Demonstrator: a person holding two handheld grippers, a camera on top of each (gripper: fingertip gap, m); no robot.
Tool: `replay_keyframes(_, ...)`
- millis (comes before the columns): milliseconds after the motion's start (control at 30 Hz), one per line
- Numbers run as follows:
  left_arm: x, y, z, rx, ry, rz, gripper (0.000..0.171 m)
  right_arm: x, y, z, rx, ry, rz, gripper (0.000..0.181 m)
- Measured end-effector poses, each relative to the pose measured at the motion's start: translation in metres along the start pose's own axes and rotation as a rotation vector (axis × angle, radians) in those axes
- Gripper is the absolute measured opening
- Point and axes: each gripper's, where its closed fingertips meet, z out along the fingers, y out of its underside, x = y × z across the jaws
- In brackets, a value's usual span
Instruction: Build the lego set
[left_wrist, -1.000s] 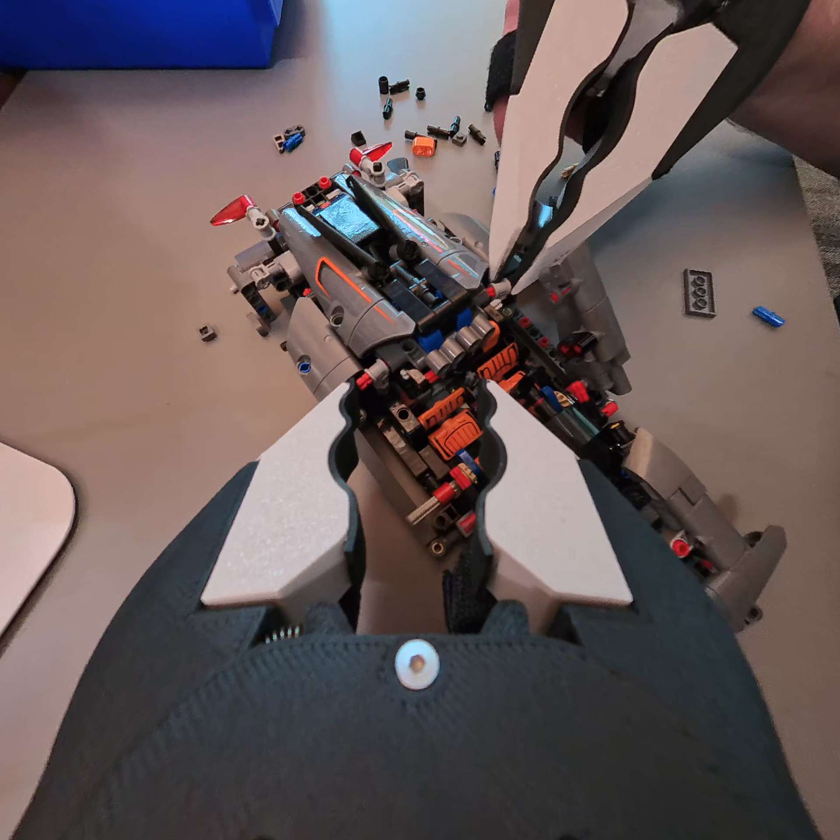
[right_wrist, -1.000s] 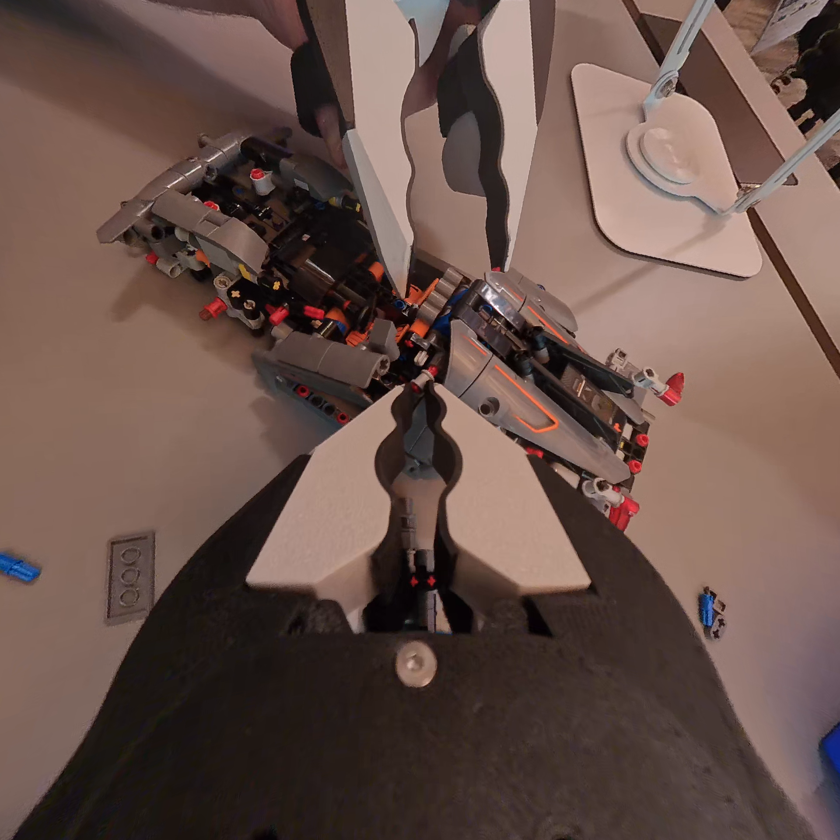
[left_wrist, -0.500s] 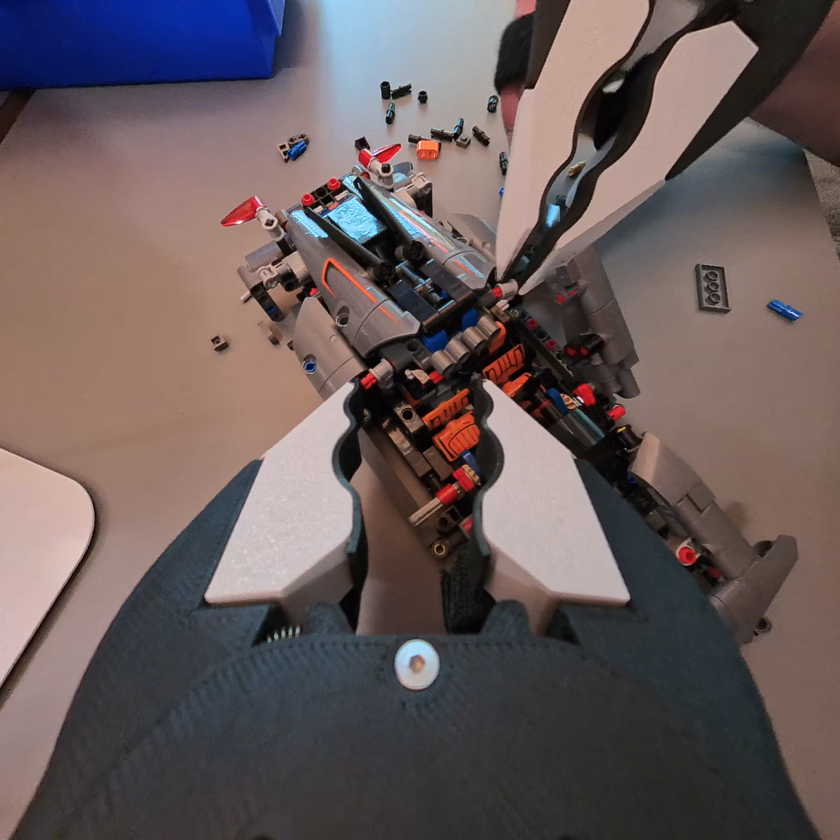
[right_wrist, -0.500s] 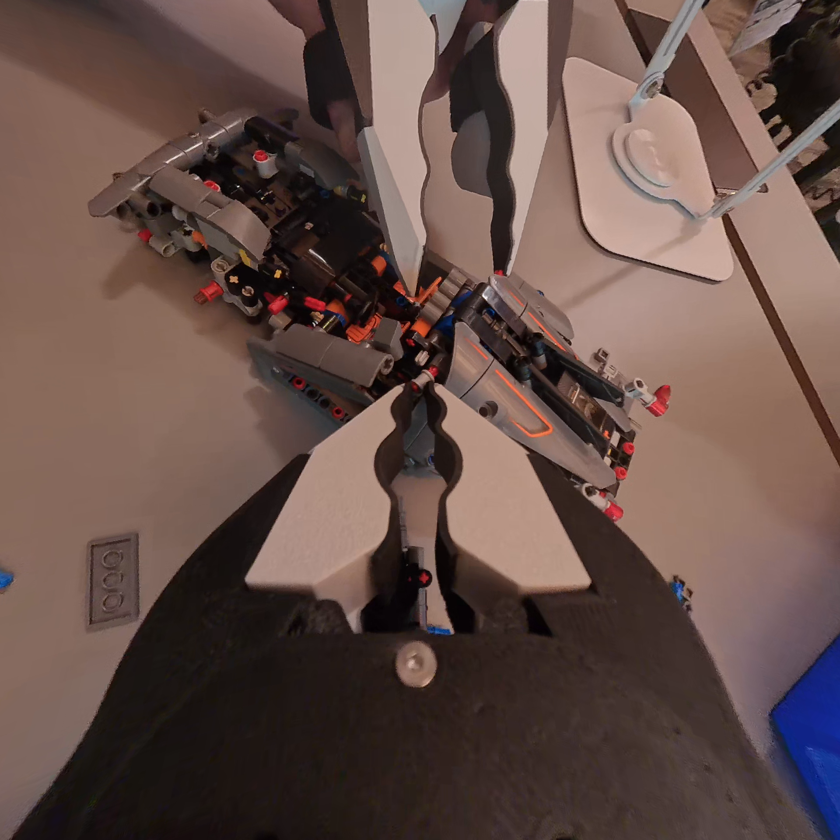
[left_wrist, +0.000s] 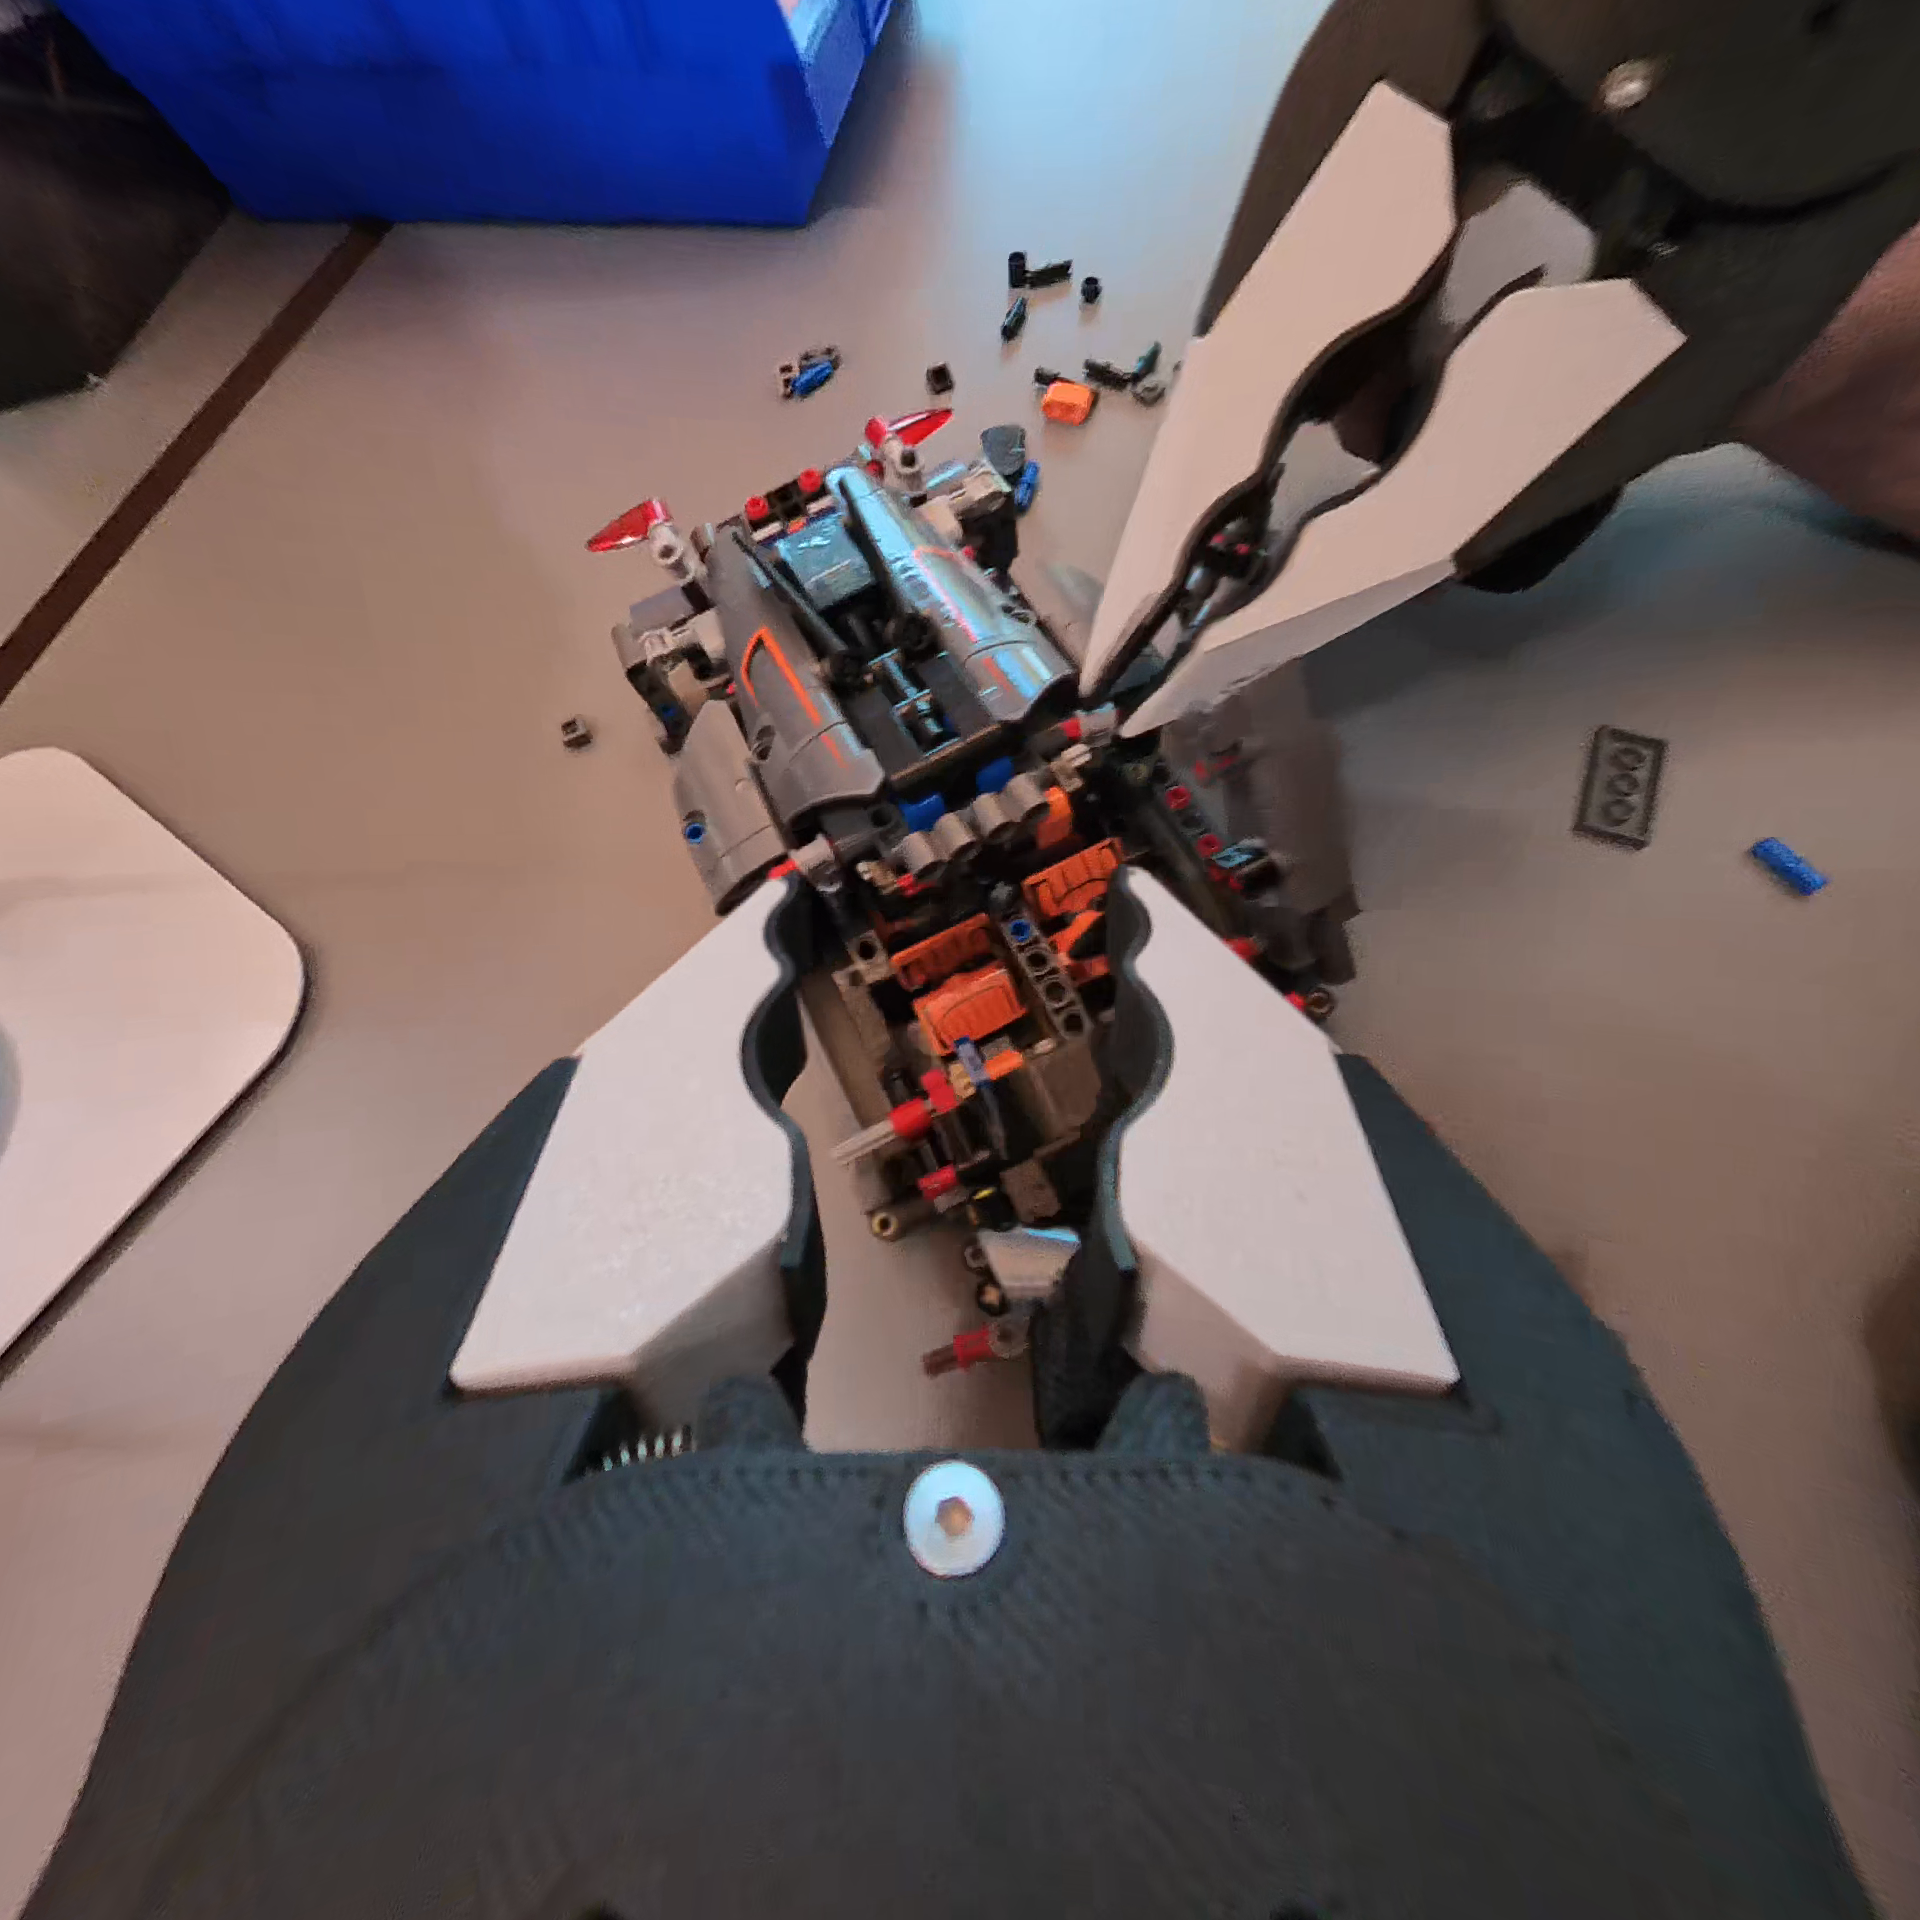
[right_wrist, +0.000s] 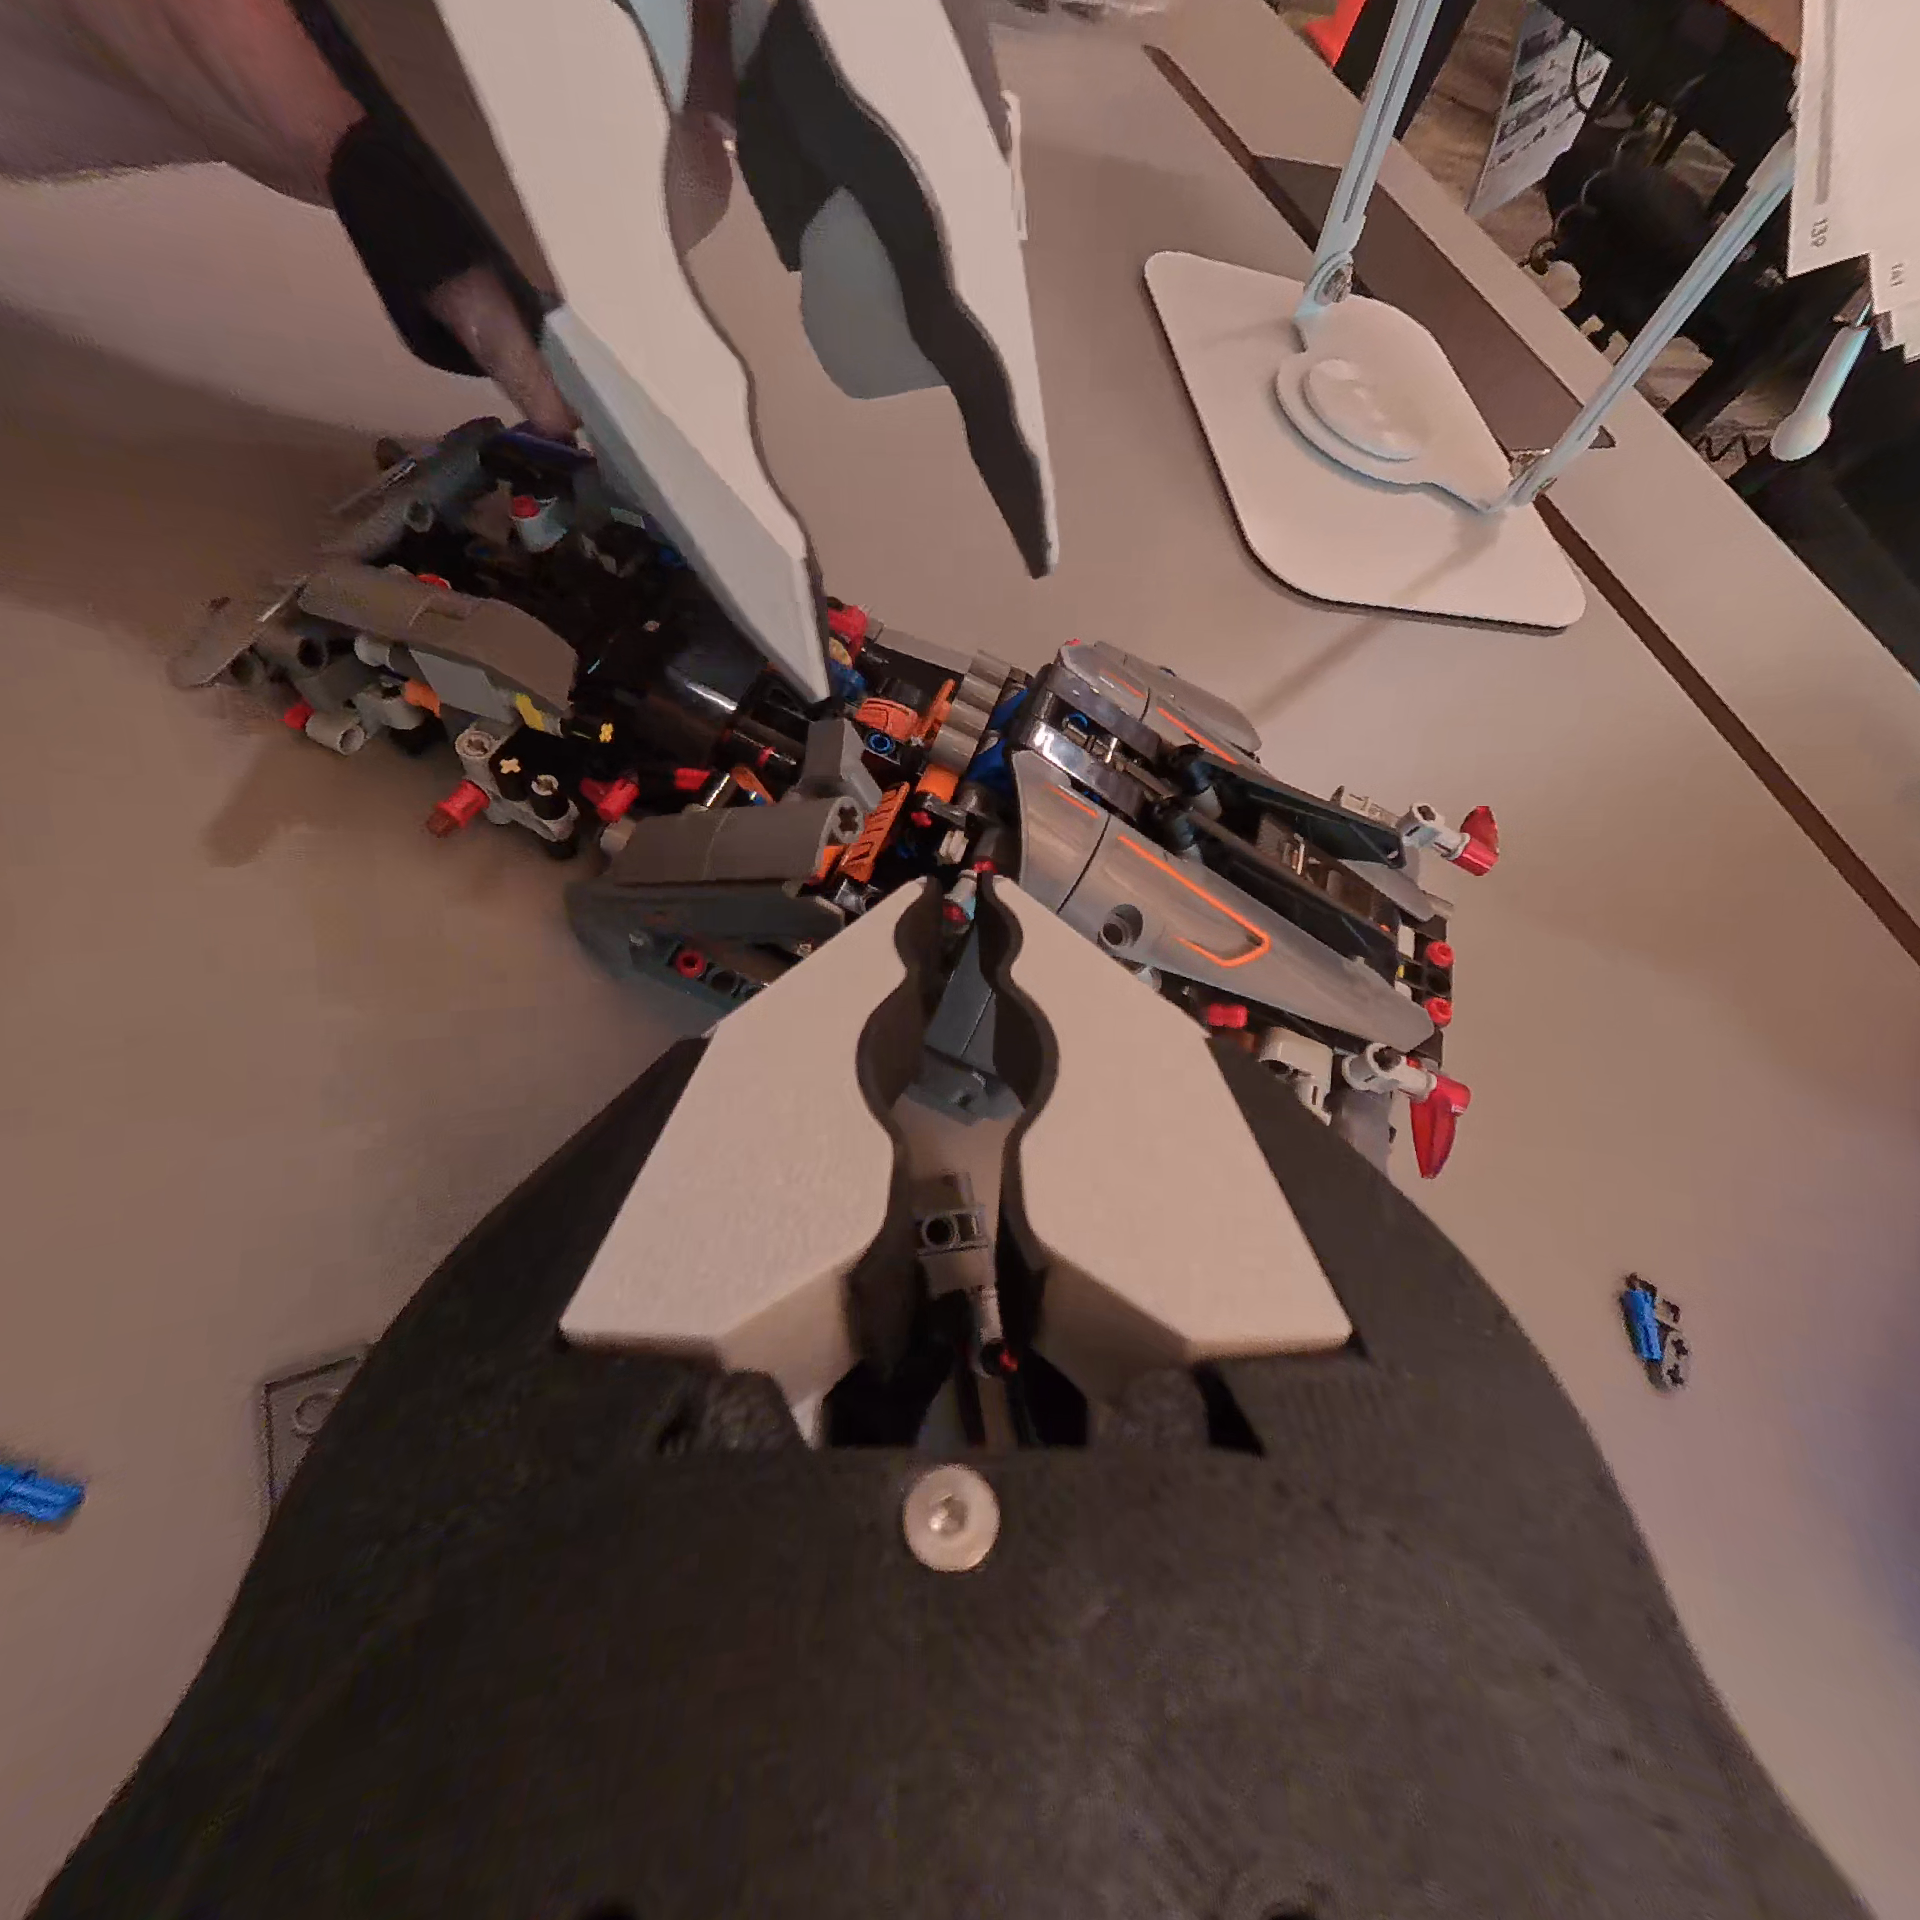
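A partly built grey, black and orange lego car (left_wrist: 883, 665) lies on the tan table. My left gripper (left_wrist: 954, 888) is open, its fingers straddling the car's orange-and-black middle section. From the right wrist view, one left finger (right_wrist: 727, 520) touches the car (right_wrist: 1143, 894) and the other hangs free above the table. My right gripper (right_wrist: 956, 896) is shut on a small grey-and-black lego piece (right_wrist: 951, 1236), with its tips pressed against a red-tipped pin on the car's side. In the left wrist view the right gripper (left_wrist: 1103, 709) comes in from the upper right.
A blue bin (left_wrist: 468, 104) stands at the back. Several loose small parts (left_wrist: 1070, 353) lie behind the car. A grey plate (left_wrist: 1621, 784) and a blue pin (left_wrist: 1787, 864) lie to the right. A white lamp base (right_wrist: 1361, 436) stands beside the car. Left tips to right tips: about 5 cm. From either gripper's tips it is about 15 cm to the grey plate (left_wrist: 1621, 784).
The left gripper has swung round, so the car now runs straighter between its fingers and more of its rear end shows. The right gripper stays shut at the same spot on the car.
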Motion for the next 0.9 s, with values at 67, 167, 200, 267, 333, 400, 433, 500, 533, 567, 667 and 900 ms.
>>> replay_keyframes(67,0.008,-0.002,0.003,-0.009,-0.013,0.013,0.05,0.0,0.0,0.0,0.001,0.001,0.011,0.003)
replay_keyframes(167,0.012,-0.001,0.013,-0.036,-0.04,-0.033,0.051,0.0,0.001,0.0,-0.016,0.019,0.007,0.003)
replay_keyframes(200,0.013,-0.002,0.015,-0.034,-0.04,-0.049,0.05,0.0,0.001,0.0,-0.017,0.026,0.004,0.003)
replay_keyframes(267,0.012,-0.001,0.018,-0.039,-0.049,-0.09,0.05,0.002,0.001,-0.002,-0.02,0.042,0.002,0.004)
replay_keyframes(333,0.01,-0.002,0.019,-0.048,-0.067,-0.117,0.048,0.001,0.003,-0.002,-0.022,0.039,0.005,0.004)
replay_keyframes(400,0.007,-0.002,0.02,-0.056,-0.088,-0.136,0.045,0.0,0.004,-0.001,-0.027,0.039,0.005,0.004)
replay_keyframes(433,0.008,-0.002,0.021,-0.06,-0.088,-0.137,0.045,0.001,0.004,0.0,-0.03,0.042,0.006,0.004)
replay_keyframes(500,0.005,-0.002,0.022,-0.07,-0.11,-0.135,0.041,0.001,0.003,0.001,-0.03,0.045,0.015,0.002)
replay_keyframes(533,0.004,-0.003,0.023,-0.068,-0.109,-0.139,0.041,0.001,0.003,0.001,-0.029,0.046,0.01,0.002)
replay_keyframes(567,0.003,-0.003,0.024,-0.065,-0.11,-0.143,0.04,0.001,0.003,0.001,-0.026,0.043,0.02,0.002)
replay_keyframes(667,0.002,-0.003,0.025,-0.062,-0.114,-0.143,0.039,0.003,0.004,0.001,-0.025,0.043,0.029,0.002)
replay_keyframes(900,0.001,-0.003,0.026,-0.045,-0.093,-0.126,0.039,0.005,0.004,0.002,-0.026,0.037,0.036,0.002)
